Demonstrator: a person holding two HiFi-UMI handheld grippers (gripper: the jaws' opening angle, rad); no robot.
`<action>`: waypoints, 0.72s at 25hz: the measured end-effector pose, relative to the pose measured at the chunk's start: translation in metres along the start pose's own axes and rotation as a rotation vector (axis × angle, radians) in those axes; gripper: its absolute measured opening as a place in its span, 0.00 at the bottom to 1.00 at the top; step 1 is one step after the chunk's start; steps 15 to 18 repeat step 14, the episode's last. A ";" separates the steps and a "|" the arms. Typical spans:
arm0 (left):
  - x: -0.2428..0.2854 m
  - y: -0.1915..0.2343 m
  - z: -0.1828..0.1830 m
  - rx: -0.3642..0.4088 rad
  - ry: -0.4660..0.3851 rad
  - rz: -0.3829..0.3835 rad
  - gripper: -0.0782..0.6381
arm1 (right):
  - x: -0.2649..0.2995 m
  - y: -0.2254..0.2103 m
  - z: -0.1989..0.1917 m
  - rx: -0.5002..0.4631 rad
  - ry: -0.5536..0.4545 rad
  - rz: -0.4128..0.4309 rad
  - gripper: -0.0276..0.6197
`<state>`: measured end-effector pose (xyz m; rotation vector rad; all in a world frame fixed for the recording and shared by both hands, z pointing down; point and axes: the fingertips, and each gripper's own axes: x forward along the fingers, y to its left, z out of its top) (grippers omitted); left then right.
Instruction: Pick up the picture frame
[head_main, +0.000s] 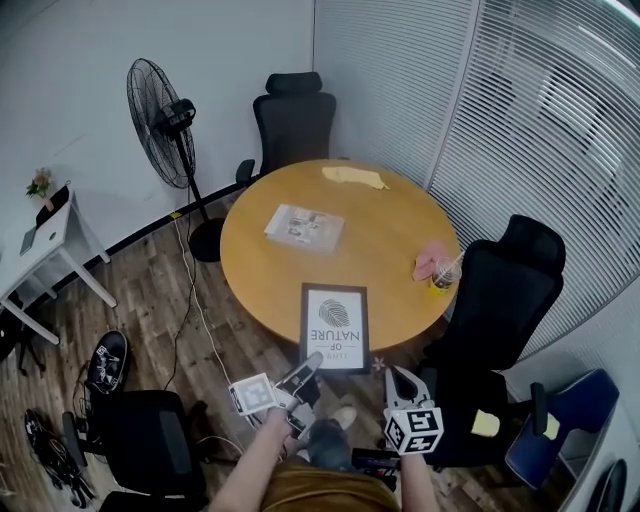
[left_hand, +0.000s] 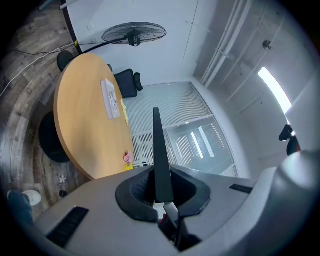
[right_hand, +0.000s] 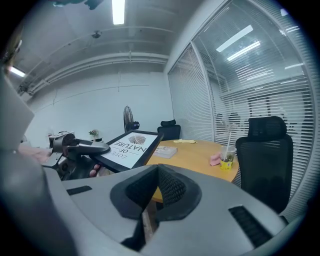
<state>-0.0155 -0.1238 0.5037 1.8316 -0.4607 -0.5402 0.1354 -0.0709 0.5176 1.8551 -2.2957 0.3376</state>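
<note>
The left gripper (head_main: 306, 369) has its jaws clamped on the near edge of the picture frame (head_main: 335, 327). In the left gripper view the frame (left_hand: 157, 150) shows edge-on as a thin dark blade rising from between the pads of the left gripper (left_hand: 161, 196). The frame is off the round table (head_main: 385, 232), held over the table's near rim. In the right gripper view the frame (right_hand: 130, 147) is tilted with its far end higher than the tabletop and its white printed face up. The right gripper (head_main: 401, 384) hangs just off the table's near edge, beside the frame's near right corner and apart from it. Its own view shows the right gripper (right_hand: 156, 186) with pads drawn together and nothing between them. On the table, a booklet (head_main: 304, 226) lies near the middle and a yellow sheet (head_main: 352, 177) lies at the far side. A pink item (head_main: 430, 262) and a cup with a straw (head_main: 443, 279) sit by the right rim. One black chair (head_main: 293, 118) stands behind the table and another chair (head_main: 505, 295) at its right. A standing fan (head_main: 163, 123) is left of the table, and a white side table (head_main: 48, 240) is further left.
</note>
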 end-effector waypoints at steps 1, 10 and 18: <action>0.004 -0.007 -0.001 -0.029 -0.011 -0.049 0.18 | 0.000 0.000 0.001 -0.001 -0.001 -0.001 0.06; -0.013 0.017 0.000 0.041 0.016 0.120 0.18 | -0.004 0.001 0.000 -0.002 0.002 -0.002 0.06; 0.011 -0.029 -0.004 -0.115 -0.041 -0.180 0.18 | -0.006 0.002 0.002 -0.001 0.001 -0.001 0.06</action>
